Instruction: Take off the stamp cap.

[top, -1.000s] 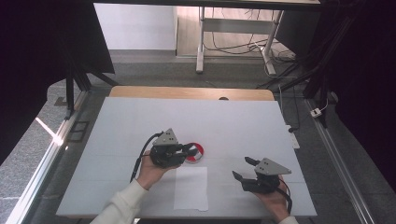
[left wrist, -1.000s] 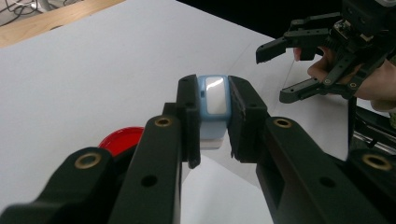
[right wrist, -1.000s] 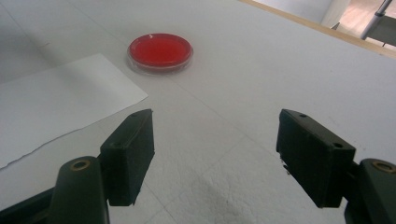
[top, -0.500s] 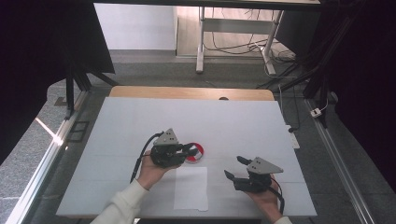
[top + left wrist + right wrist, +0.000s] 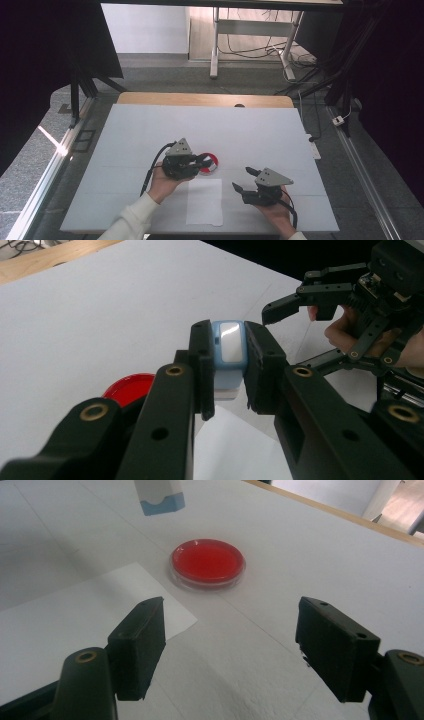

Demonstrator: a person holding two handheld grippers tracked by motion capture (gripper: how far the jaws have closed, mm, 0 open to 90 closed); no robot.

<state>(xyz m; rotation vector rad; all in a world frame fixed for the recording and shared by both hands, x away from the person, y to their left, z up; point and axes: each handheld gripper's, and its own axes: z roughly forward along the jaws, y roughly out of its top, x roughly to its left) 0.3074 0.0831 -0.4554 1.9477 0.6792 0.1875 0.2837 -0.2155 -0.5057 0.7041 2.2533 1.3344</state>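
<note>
A: Left gripper view puts the small blue-and-white box clamped between the left gripper's fingers, lifted off the tabletop just above the red dish.

B: And what's changed?

A: In the high view the right gripper has slid inward toward the white paper sheet since a second ago; the left one hasn't moved. Its fingers are spread wide with nothing between them, facing the red dish in the right gripper view.

B: So it's likely coming for the dish or the box.

A: That's my reading. Room is good: the paper's edge lies just beside its near finger, and the tabletop's edges are well apart from both hands.
</note>
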